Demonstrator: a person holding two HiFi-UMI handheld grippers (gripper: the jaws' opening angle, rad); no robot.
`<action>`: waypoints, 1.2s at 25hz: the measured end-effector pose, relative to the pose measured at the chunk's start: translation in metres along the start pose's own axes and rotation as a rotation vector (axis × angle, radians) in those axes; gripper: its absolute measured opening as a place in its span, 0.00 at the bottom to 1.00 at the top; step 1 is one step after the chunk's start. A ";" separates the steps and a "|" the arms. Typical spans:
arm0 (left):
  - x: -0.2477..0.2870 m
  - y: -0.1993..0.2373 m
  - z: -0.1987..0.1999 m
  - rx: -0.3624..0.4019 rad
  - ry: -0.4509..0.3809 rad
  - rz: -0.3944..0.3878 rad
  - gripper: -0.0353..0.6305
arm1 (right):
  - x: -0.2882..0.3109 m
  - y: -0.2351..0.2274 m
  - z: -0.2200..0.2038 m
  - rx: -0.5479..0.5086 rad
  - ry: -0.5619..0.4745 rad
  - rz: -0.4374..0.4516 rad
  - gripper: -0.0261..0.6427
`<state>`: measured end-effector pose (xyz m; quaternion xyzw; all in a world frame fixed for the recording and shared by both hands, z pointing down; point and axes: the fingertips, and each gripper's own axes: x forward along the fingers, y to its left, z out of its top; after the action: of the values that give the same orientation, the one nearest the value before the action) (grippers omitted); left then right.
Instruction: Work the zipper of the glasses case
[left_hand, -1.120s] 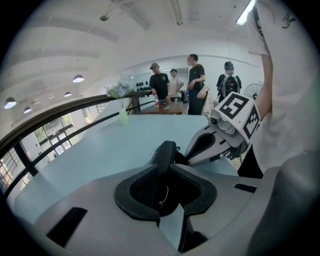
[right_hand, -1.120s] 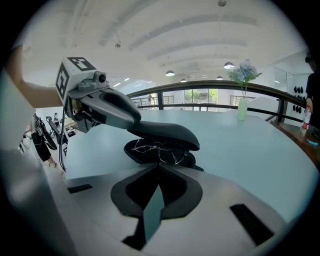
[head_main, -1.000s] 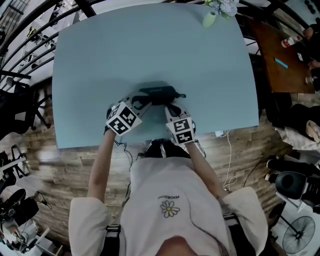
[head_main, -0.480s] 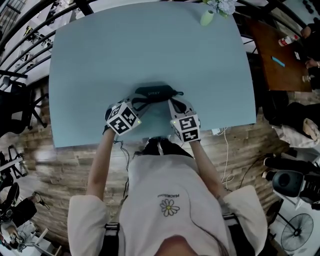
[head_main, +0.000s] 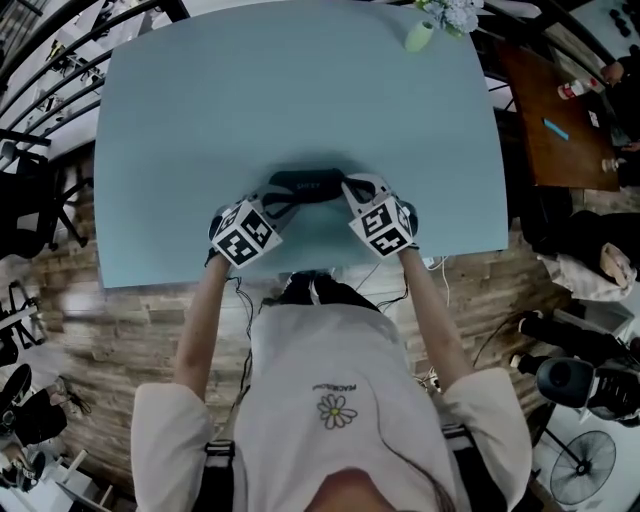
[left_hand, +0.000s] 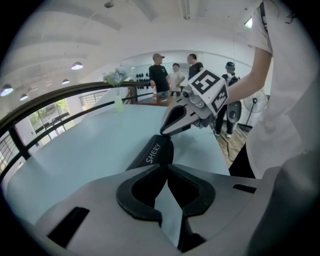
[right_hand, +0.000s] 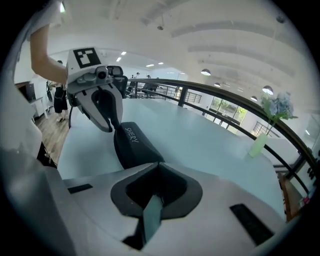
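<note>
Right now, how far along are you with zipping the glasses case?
Done: a gripper sits at each end of the glasses case on the table. In hand: the left gripper is closing its fingers at its end, though I can't tell if they pinch yet; the right gripper has its fingers together, no zipper pull visible between them. Left: the zipping itself; no opened gap shows.

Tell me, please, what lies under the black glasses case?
The glasses case lies directly on the light blue table, and nothing sticks out from beneath it. The patch of table below it is covered, so that part cannot be seen.
</note>
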<state>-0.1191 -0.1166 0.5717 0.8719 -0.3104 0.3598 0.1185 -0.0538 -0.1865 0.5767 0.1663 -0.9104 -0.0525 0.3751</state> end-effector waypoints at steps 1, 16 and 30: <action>-0.003 0.003 -0.001 -0.046 0.003 0.032 0.14 | 0.000 0.001 0.001 -0.010 0.003 0.000 0.05; -0.003 0.039 -0.029 -0.396 0.041 0.207 0.11 | -0.002 0.014 0.002 -0.014 0.055 0.025 0.05; 0.042 0.094 0.012 -0.333 0.028 0.207 0.09 | 0.006 0.079 0.027 0.018 0.024 0.144 0.05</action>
<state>-0.1484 -0.2141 0.5905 0.7986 -0.4519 0.3259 0.2276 -0.0977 -0.1153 0.5787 0.1043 -0.9160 -0.0150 0.3870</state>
